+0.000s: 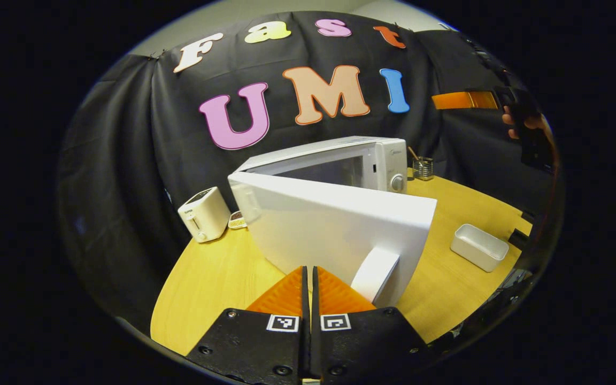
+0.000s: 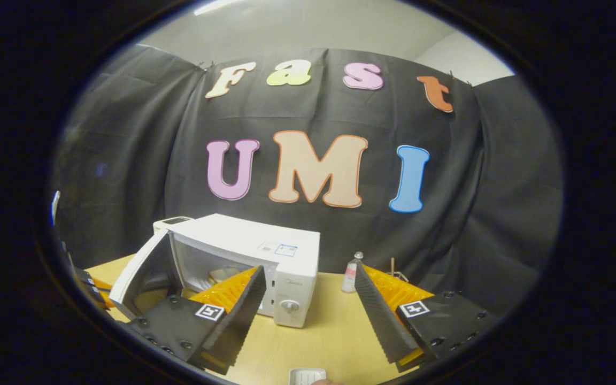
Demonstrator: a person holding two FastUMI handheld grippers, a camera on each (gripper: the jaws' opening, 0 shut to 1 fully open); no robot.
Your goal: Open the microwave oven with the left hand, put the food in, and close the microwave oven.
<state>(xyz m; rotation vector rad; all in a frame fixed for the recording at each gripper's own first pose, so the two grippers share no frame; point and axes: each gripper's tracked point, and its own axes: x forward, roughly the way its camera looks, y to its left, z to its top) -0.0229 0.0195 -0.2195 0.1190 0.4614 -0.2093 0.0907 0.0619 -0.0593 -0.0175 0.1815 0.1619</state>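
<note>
Opening the door — left gripper view:
Left gripper [image 1: 308, 278]: fingers pressed together, nothing between them; tips sit just beside the door handle [image 1: 375, 274], apparently not clamped on it.
Microwave oven [image 1: 340, 163]: stands on the tabletop [image 1: 206, 283]; its door [image 1: 340, 230] is swung well out toward the camera, with the cavity visible behind it.
Food: white tray [image 1: 478, 247] rests on the tabletop to the right, well apart from the oven. Contents cannot be told.
Bystanders: toaster [image 1: 205, 214] sits left of the oven, a small holder with sticks [image 1: 423, 167] behind it.
Other gripper: held in a hand [image 1: 522, 125] high at the right edge, clear of the door's swing.
Advice: judged from the door angle, the opening step is nearly complete. Swing the door a little wider, following its hinge arc rather than pulling straight, and keep the closed tips off the panel edge so the oven body does not slide.

Preparing the pick — right gripper view:
Right gripper [image 2: 308, 313]: fingers spread wide, holding nothing, hovering above the tabletop [image 2: 329, 326].
Microwave oven [image 2: 249, 262]: door [image 2: 142, 272] open at the left, cavity exposed.
Food: tray rim [image 2: 308, 376] shows at the bottom edge, just below the gripper.
Bottle [image 2: 352, 272]: stands right of the oven, near the far finger.
Advice: descend squarely over the tray, grip across opposite walls, keep it level, and avoid the bottle on approach.
</note>
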